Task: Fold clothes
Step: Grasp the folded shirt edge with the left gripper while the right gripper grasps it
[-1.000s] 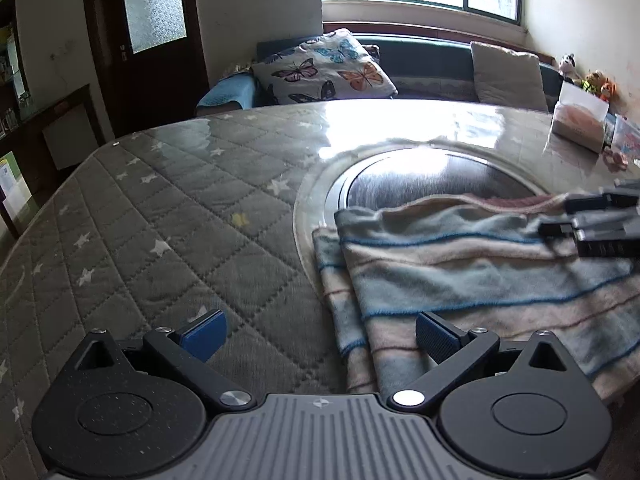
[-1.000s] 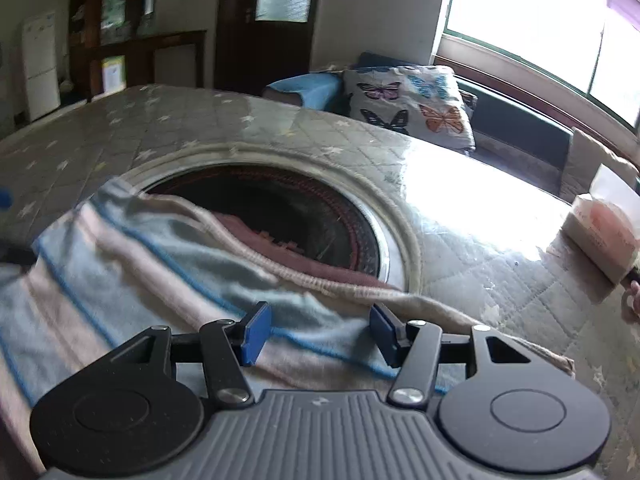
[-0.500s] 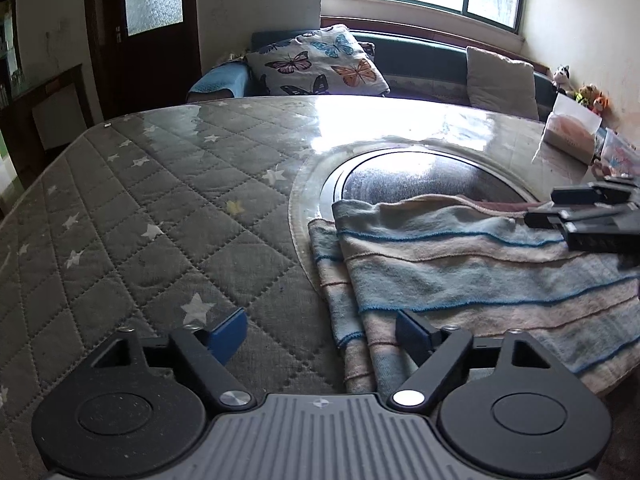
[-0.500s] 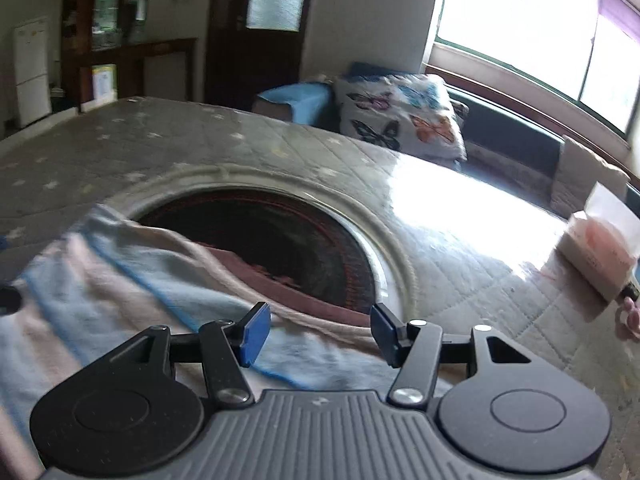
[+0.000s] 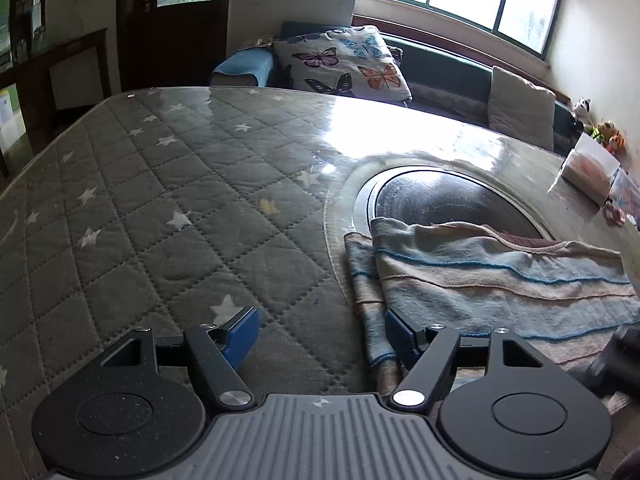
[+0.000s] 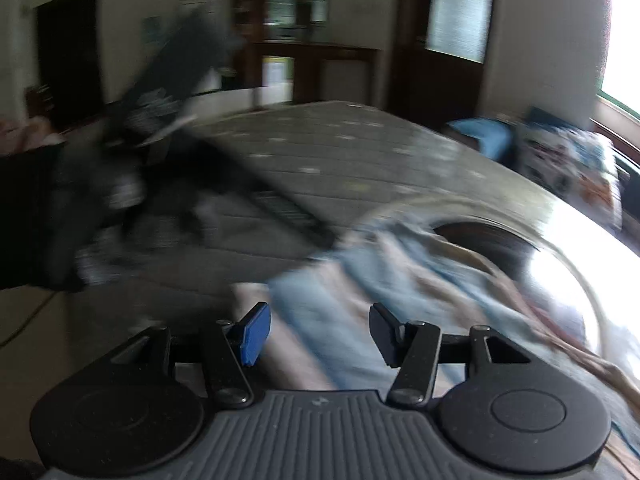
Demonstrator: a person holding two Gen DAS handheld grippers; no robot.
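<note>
A striped garment, pale blue and beige (image 5: pixel 492 280), lies folded on the quilted grey table cover (image 5: pixel 168 216), partly over a dark round glass inset (image 5: pixel 444 200). My left gripper (image 5: pixel 320 336) is open and empty, low over the table at the garment's near left corner; its right pad (image 5: pixel 400 334) touches the cloth edge. My right gripper (image 6: pixel 316 334) is open and empty, just above the garment (image 6: pixel 360 288); this view is blurred by motion. The left gripper's body shows blurred at the left of the right wrist view (image 6: pixel 132 152). A dark part at the right edge of the left wrist view (image 5: pixel 616 356) looks like the right gripper.
A butterfly cushion (image 5: pixel 344 64) and a beige cushion (image 5: pixel 520 108) sit on a bench beyond the table. A tissue box (image 5: pixel 588 168) and small items stand at the table's far right. A dark door (image 5: pixel 176 20) and shelves are at the back left.
The right gripper has swung quickly left and towards the garment's near side, blurring its view. The left gripper has drawn back slightly and narrowed its opening a little. The garment lies as before.
</note>
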